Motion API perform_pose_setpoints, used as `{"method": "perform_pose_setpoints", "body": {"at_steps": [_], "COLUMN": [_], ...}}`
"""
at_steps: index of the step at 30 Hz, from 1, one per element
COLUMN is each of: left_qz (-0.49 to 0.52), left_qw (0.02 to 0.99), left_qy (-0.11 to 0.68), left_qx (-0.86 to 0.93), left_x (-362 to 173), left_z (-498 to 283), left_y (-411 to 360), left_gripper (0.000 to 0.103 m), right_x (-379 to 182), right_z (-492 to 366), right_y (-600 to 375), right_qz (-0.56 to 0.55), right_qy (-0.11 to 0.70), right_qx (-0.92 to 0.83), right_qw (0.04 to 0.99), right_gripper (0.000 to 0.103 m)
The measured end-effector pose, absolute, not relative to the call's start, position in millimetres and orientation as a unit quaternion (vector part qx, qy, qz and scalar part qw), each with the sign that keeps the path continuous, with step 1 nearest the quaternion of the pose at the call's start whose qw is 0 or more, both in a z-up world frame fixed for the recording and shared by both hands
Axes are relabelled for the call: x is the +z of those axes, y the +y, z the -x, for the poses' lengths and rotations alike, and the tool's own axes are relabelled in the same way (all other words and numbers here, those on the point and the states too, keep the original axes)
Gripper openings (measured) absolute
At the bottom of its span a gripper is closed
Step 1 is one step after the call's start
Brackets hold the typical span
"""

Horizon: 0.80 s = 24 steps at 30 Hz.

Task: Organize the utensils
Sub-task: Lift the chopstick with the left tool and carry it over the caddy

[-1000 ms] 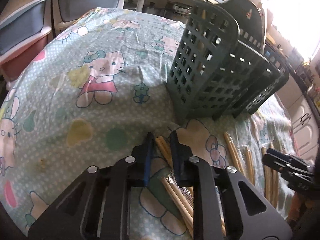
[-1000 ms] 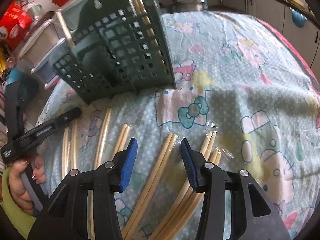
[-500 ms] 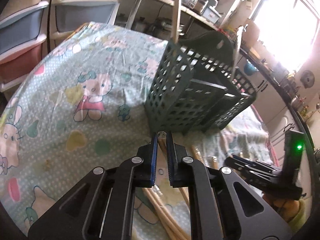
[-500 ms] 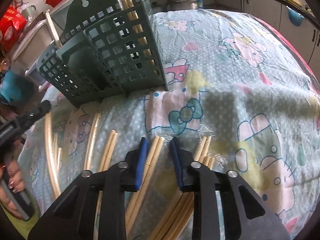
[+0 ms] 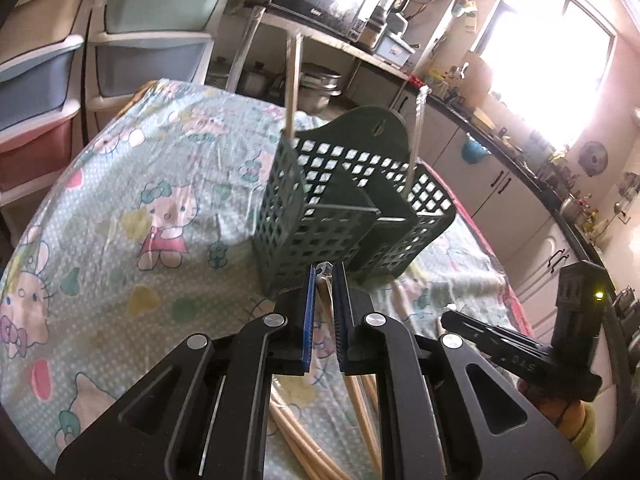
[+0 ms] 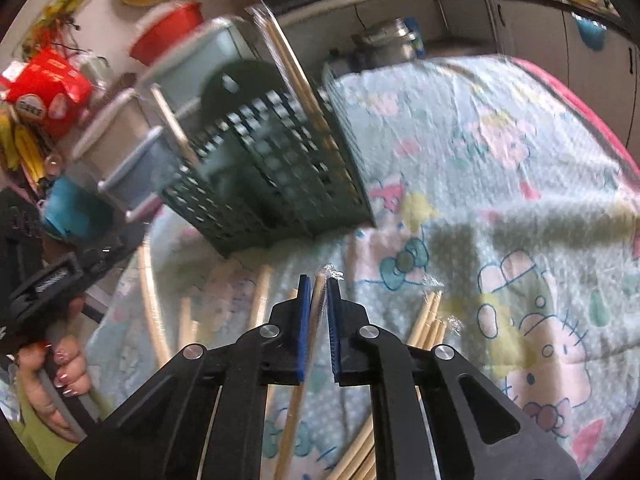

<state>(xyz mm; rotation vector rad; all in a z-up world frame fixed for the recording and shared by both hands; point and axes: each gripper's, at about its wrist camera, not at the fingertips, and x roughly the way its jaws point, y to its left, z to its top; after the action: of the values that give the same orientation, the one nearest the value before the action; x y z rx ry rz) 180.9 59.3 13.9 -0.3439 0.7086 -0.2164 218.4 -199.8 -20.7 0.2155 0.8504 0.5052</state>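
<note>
Bamboo chopsticks, cellophane-wrapped, are pinched in both claws. Left claw [image 5: 323,280] is clenched on one wrapped pair [image 5: 322,286], w/ the crinkled wrapper tip poking out at 12 o'clock past the blue pads; the sticks run back under the claw toward 6. Right claw [image 6: 319,292] is clamped on another wrapped pair [image 6: 317,300] the same way, tip at 12, shaft trailing to 6.

Risks, my read: both grips sit near the very tip, so the long free end can swing or pivot btwn the pads, and slick cellophane could let a pair slide out. The green lattice caddy [image 5: 320,216] looks light and narrow; a tilted stick catching a grid hole or the divider could tip it or shove it across the cartoon-print cloth [image 5: 132,200]. It already holds sticks standing up at about 11 and 1, which may block entry. Both claws heading for the same caddy could also collide.

Caddy sits just beyond the left claw at 12; for the right claw it's at approx 10-11 and blurred. Loose chopsticks [image 6: 426,322] lie on the cloth-covered worktop around 1-2 and 9-10 of the right claw.
</note>
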Motion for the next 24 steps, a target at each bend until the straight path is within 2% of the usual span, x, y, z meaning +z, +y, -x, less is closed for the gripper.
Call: {"method": "perform_pose_setpoints", "body": {"at_steps": [12, 24], "left_qz": [0.153, 0.143], "left_qw": [0.931, 0.937], "left_qy": [0.305, 0.282], "left_qx": [-0.128, -0.145], "left_x": [46, 67], "left_z": [-171, -169], "left_y": [44, 31], "left_gripper": [0.004, 0.003], "right_x": [45, 69], "right_z": [-180, -161], "right_y": [-208, -221], "right_qz": [-0.102, -0.088], "right_qy": [0.303, 0.235], "right_qx": [0.261, 0.232], "right_qw": [0.911, 0.94], "right_gripper": [0.006, 0.006]}}
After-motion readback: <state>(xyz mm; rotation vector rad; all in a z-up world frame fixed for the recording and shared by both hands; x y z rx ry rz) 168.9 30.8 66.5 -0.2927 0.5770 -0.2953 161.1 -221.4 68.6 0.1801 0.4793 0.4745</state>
